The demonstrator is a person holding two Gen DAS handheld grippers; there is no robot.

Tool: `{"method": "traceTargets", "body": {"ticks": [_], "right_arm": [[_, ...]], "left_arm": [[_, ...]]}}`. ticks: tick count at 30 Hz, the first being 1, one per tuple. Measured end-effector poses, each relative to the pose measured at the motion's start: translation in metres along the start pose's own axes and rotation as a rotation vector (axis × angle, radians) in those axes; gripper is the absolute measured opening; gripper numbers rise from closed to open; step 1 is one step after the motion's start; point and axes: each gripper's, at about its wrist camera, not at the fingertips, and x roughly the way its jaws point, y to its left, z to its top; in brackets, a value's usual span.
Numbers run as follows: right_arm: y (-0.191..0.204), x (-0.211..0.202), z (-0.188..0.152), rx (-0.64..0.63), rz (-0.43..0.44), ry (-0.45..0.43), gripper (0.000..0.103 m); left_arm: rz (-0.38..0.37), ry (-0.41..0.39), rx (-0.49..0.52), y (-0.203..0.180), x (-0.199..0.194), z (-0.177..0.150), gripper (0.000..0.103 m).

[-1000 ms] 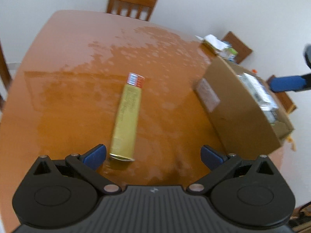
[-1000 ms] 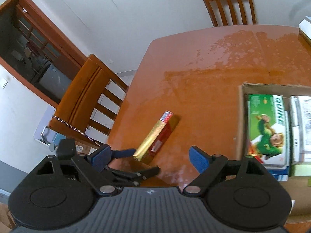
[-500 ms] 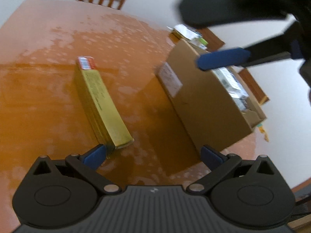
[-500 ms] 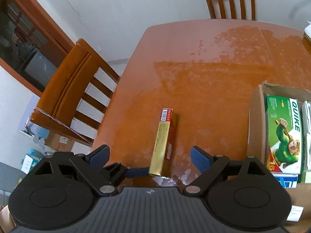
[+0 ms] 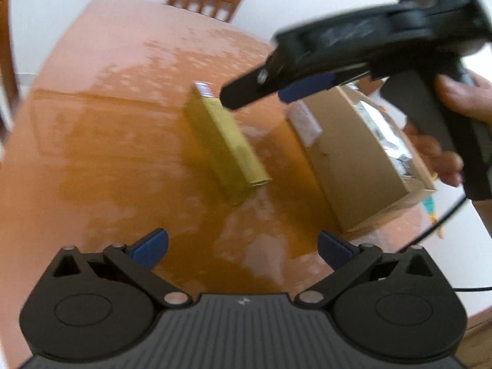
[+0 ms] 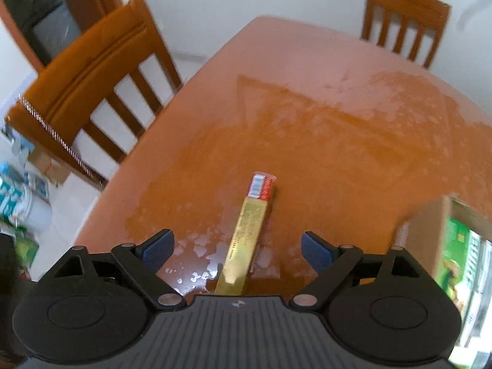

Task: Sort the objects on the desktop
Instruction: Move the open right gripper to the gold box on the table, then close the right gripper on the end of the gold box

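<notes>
A long gold box with a red and white end (image 5: 226,141) stands on its narrow edge on the orange-brown table (image 5: 107,141); it also shows in the right wrist view (image 6: 247,233). My right gripper (image 6: 236,247) is open, above the box, with the box's near end lined up between its fingers; it shows in the left wrist view (image 5: 276,89) hovering over the box's far end. My left gripper (image 5: 243,246) is open and empty, back from the box's near end. A cardboard box (image 5: 359,160) holding packets stands to the right.
A green packet (image 6: 458,264) lies in the cardboard box (image 6: 421,233). A wooden chair (image 6: 92,86) stands at the table's left side and another (image 6: 402,18) at the far end. Clutter (image 6: 18,196) sits on the floor left of the table.
My right gripper has swung in over the gold box and lined up with it. My left gripper has drawn back from the box's near end.
</notes>
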Motion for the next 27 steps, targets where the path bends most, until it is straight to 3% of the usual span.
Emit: {"method": "traceTargets", "body": {"ticks": [4,9,11,13,27], "right_arm": [[0.003,0.031,0.004,-0.012,-0.017,0.043,0.078],[0.004,0.056,0.004,-0.026,-0.053,0.072,0.049],[0.004,0.061,0.004,-0.037,-0.067,0.082,0.047],[0.002,0.065,0.003,-0.040,-0.075,0.094,0.038],[0.007,0.056,-0.017,-0.119,-0.098,0.174,0.032]], "left_arm": [[0.038,-0.011,-0.019,0.008,-0.009,-0.004,0.103],[0.065,-0.016,-0.040,0.017,-0.013,-0.005,0.103],[0.072,-0.018,-0.046,0.019,-0.014,-0.006,0.103],[0.070,-0.018,-0.044,0.019,-0.015,-0.006,0.103],[0.054,-0.011,-0.013,0.013,-0.006,-0.002,0.103]]}}
